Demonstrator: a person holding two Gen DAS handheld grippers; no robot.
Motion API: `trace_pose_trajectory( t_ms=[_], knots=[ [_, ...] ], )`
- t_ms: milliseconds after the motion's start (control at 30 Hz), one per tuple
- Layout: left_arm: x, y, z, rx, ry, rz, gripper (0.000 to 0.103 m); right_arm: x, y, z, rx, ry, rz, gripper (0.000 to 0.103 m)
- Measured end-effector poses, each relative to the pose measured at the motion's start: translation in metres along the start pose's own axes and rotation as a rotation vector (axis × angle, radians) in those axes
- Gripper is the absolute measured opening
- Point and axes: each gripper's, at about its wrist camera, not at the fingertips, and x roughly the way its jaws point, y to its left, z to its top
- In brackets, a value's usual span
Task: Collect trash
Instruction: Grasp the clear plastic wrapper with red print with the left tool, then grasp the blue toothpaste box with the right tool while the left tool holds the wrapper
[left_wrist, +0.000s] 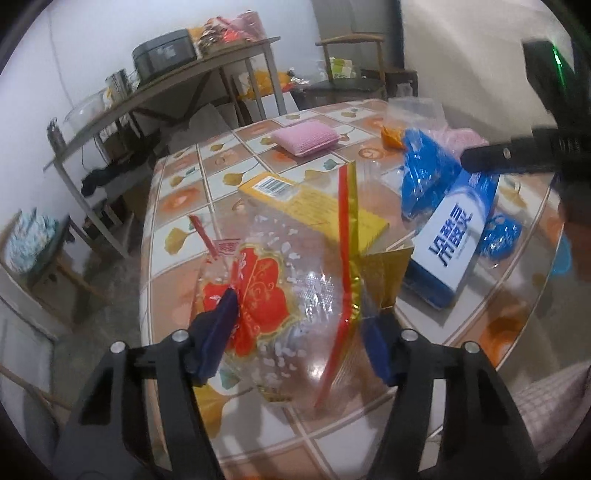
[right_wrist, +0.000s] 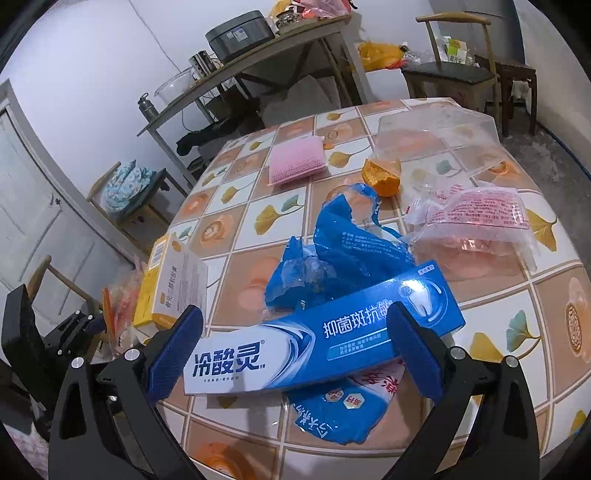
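Between the right gripper (right_wrist: 293, 343) jaws, toothpaste box (right_wrist: 321, 332) lies crosswise.

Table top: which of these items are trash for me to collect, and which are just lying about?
Trash, likely:
clear red-and-gold bag, between the left gripper jaws
toothpaste box, between the right gripper jaws
torn blue wrapper
yellow box
pink-printed plastic bag
orange peel

Probably lying about:
pink sponge
clear plastic container

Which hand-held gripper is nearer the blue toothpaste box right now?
Right. The right hand-held gripper straddles the toothpaste box, open; the left hand-held gripper is off to its left, around a clear bag.
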Motion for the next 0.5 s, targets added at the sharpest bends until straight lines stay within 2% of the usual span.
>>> trace_pose_trajectory(
  t_ms=[400, 500],
  knots=[
    [-0.035, 0.049, -0.003, -0.254, -0.115, -0.059, 0.029, -0.034, -0.004, -0.001, -0.02, -0.088, 0.057, 0.096],
    [-0.042, 0.055, -0.004, -0.288, -0.149, -0.055, 0.023, -0.043, -0.002, -0.002, -0.039, -0.097, 0.074, 0.092]
  ],
)
